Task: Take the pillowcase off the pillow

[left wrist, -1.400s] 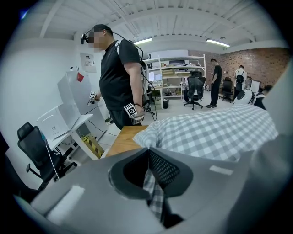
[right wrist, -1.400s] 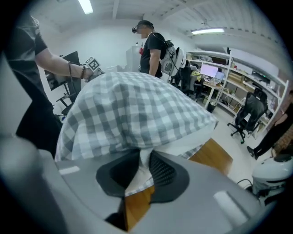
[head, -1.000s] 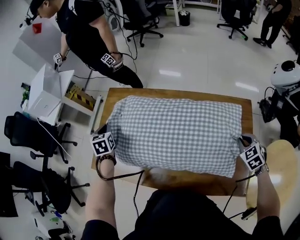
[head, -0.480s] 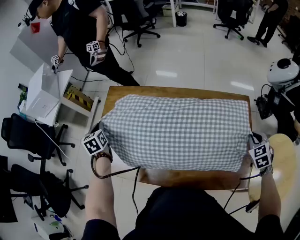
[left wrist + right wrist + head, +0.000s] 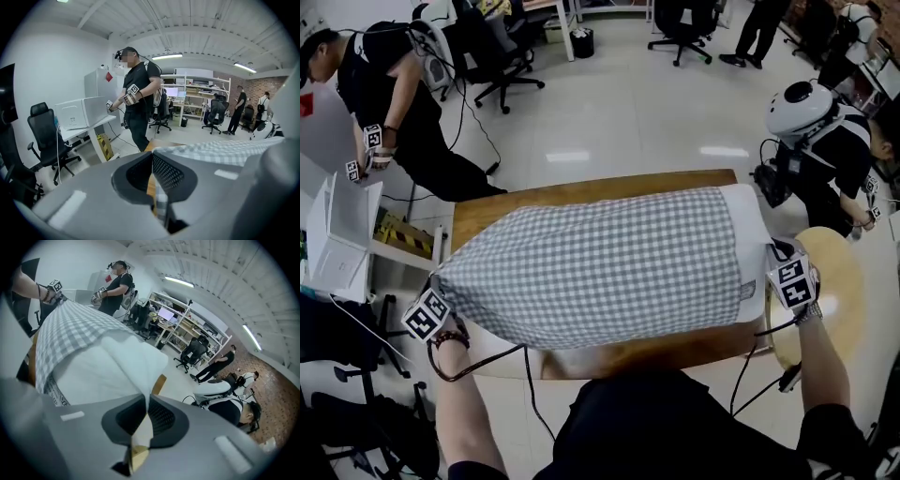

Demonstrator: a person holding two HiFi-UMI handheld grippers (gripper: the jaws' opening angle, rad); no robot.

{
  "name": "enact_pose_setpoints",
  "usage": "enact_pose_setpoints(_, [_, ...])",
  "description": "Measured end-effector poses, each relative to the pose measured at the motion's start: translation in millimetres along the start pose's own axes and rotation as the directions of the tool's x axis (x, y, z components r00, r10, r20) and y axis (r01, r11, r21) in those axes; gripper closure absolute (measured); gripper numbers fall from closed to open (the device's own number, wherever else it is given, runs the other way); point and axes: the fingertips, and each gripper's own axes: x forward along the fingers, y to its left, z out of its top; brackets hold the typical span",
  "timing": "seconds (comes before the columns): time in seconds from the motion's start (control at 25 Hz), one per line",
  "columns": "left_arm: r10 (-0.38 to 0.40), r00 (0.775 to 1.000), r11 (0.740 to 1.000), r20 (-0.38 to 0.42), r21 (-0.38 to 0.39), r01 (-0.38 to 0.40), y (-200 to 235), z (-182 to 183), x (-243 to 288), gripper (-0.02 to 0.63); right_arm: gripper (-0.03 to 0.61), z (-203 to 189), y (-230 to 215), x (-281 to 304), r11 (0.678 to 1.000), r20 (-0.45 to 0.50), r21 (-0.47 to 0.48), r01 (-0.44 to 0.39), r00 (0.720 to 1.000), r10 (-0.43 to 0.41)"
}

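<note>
A grey checked pillowcase hangs stretched above the wooden table. At its right end the white pillow sticks out of the case. My left gripper is shut on the case's left corner; in the left gripper view the checked cloth runs down between the closed jaws of that gripper. My right gripper is shut on the pillow's right corner. The right gripper view shows white pillow fabric pinched in the gripper, with the checked case further along.
A round wooden stool stands right of the table. A person bends over a white box at the left. Another person with a white helmet is at the back right. Office chairs stand behind.
Both grippers have risen and lifted the pillow off the table. The left one pulled the case's corner out to the left, and the pillow's white end has come out at the right.
</note>
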Motion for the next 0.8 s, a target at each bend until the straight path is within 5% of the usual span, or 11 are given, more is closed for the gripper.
enact_pose_setpoints(0.4, [0.029,1.0,0.999,0.002,0.024,-0.029,-25,-23,9,0.607,0.565,-73,-51,9,0.996,-0.076,0.071,0.063,0.995,-0.057])
enact_pose_setpoints(0.8, [-0.032,0.998,0.995,-0.046,0.095,0.036,-50,-58,30,0.603,0.545,-82,-37,36,0.999,-0.053,0.023,0.044,0.998,-0.042])
